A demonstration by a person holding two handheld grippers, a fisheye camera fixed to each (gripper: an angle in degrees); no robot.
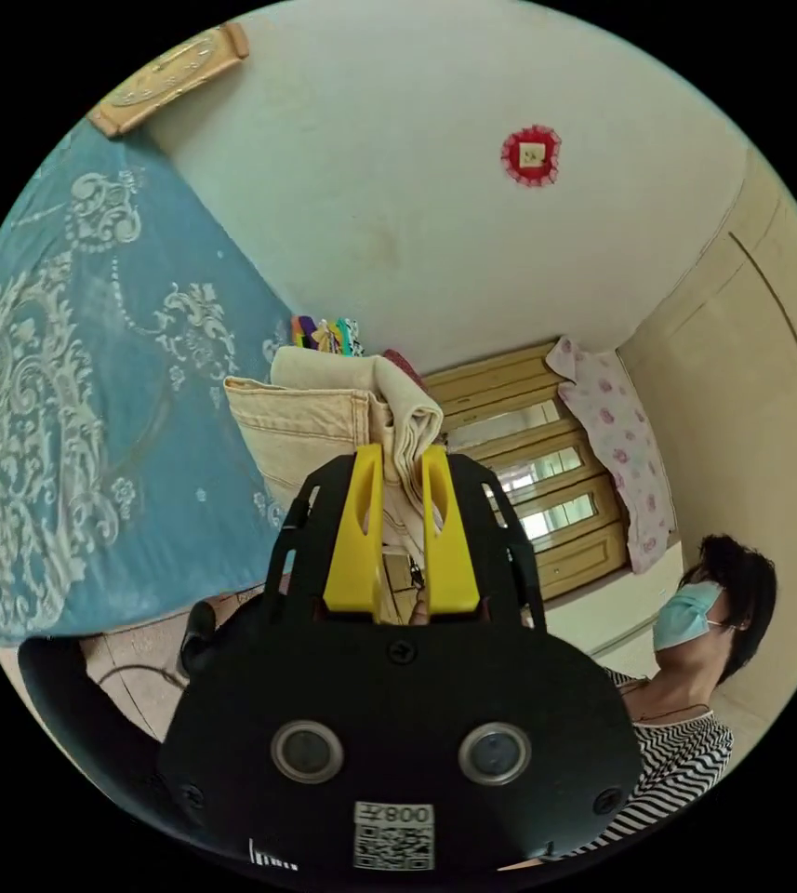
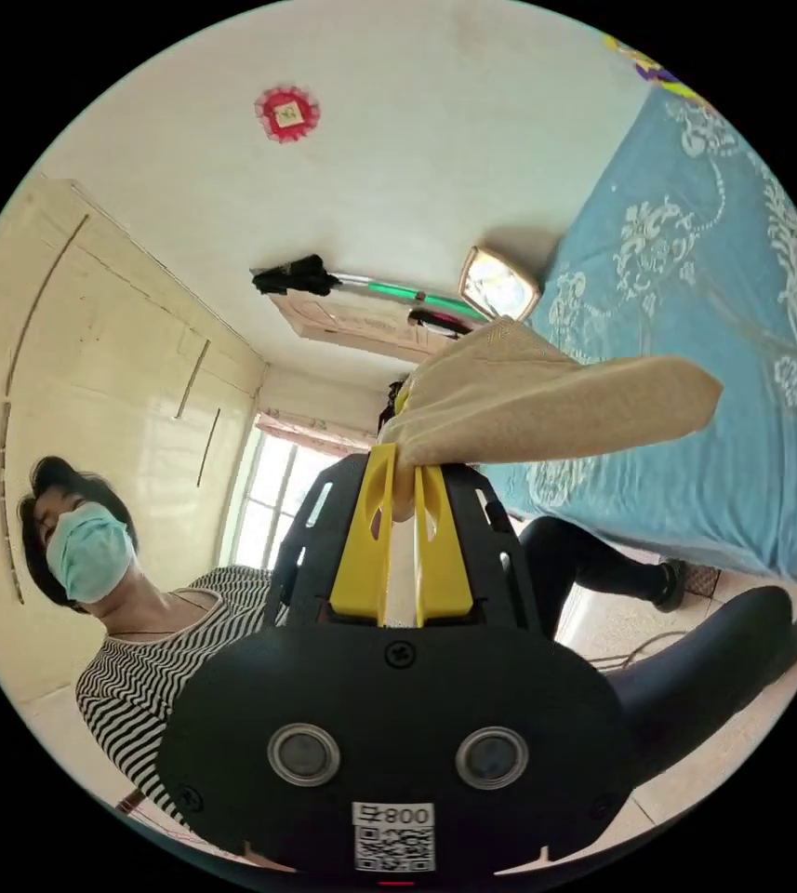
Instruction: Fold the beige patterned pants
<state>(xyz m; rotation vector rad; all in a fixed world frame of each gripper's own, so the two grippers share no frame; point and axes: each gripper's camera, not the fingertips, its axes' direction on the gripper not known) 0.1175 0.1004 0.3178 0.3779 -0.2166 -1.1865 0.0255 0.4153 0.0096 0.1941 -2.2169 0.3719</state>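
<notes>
1. gripping a bunched edge of the beige pants between its two yellow jaws, the left gripper holds the cloth up in the left gripper view; folded layers with a stitched seam spread out past the jaw tips, in front of the blue patterned bedspread
2. in the right gripper view the right gripper is likewise clenched on the beige pants, both jaws pressing on a gathered end while the rest of the fabric fans out toward the blue patterned bedspread
3. the pants hang lifted off the bed, held by both grippers, not lying flat on the bedspread
4. a person in a striped top and a face mask stands close behind the grippers; dark trouser legs show beside the bed edge
5. a red round ornament hangs on the pale wall, and a wooden cabinet with a floral cloth draped over it stands in the left gripper view
6. a window shows beyond the person in the right gripper view
</notes>
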